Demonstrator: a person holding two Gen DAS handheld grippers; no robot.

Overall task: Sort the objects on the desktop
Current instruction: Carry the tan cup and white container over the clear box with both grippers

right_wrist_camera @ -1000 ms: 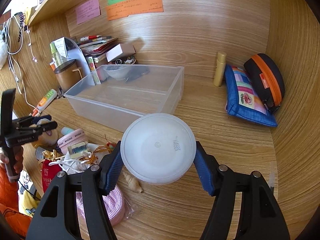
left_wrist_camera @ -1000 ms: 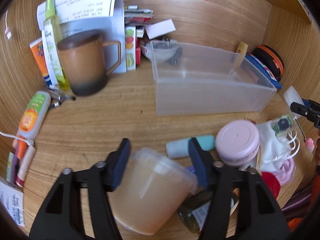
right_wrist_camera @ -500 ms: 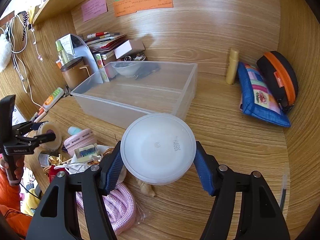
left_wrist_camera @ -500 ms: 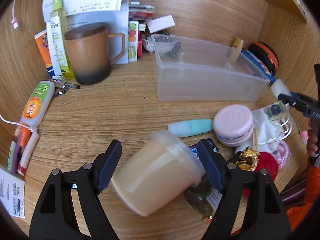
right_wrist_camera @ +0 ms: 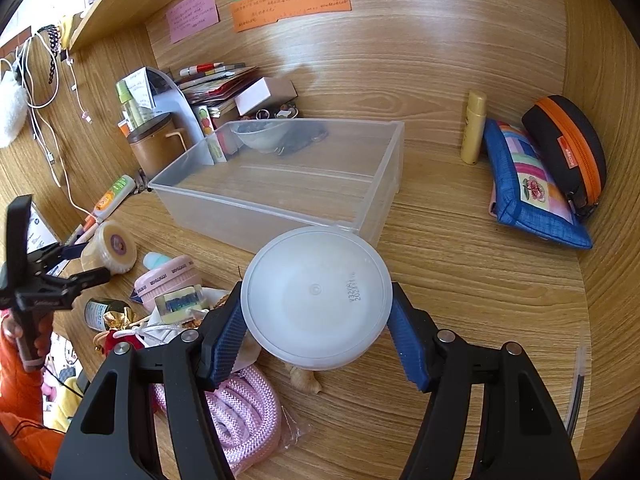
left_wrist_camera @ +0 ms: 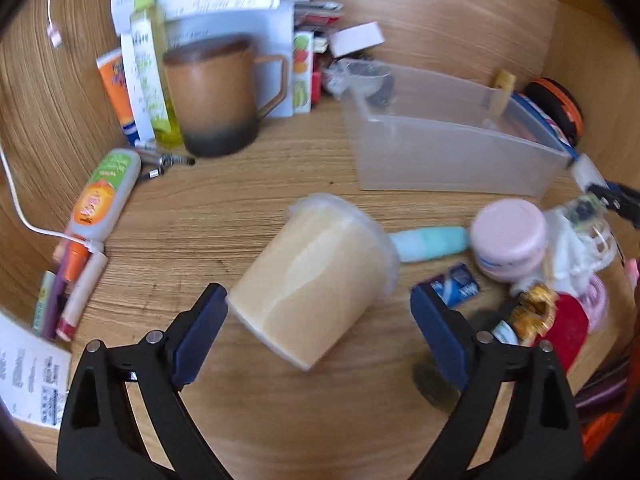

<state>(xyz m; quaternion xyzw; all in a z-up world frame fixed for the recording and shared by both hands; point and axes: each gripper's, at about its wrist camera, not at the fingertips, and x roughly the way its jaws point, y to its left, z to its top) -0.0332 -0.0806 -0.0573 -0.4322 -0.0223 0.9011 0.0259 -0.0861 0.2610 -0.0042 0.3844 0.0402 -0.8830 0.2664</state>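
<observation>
In the left wrist view, a tan lidded tub [left_wrist_camera: 316, 276] lies tipped on its side on the wooden desk, free between the jaws of my left gripper [left_wrist_camera: 318, 334], which is wide open around it. In the right wrist view my right gripper [right_wrist_camera: 318, 338] is shut on a round white plastic lid [right_wrist_camera: 318, 296], held above the desk in front of the clear plastic bin [right_wrist_camera: 280, 184]. The tub [right_wrist_camera: 110, 246] and my left gripper [right_wrist_camera: 84, 262] show at the far left there. The bin [left_wrist_camera: 448, 144] stands behind the tub, empty of visible contents.
A brown mug [left_wrist_camera: 214, 100], tubes [left_wrist_camera: 102, 196] and pens lie left. A pink jar [left_wrist_camera: 508, 240], teal tube [left_wrist_camera: 432, 242], pink rope [right_wrist_camera: 240, 412] and small clutter lie right of the tub. A yellow bottle [right_wrist_camera: 474, 128] and two pouches [right_wrist_camera: 532, 188] sit at the back right.
My left gripper opened and drew back, letting go of the tan tub, which now lies tipped on the desk. My right gripper rose slightly with the lid still held.
</observation>
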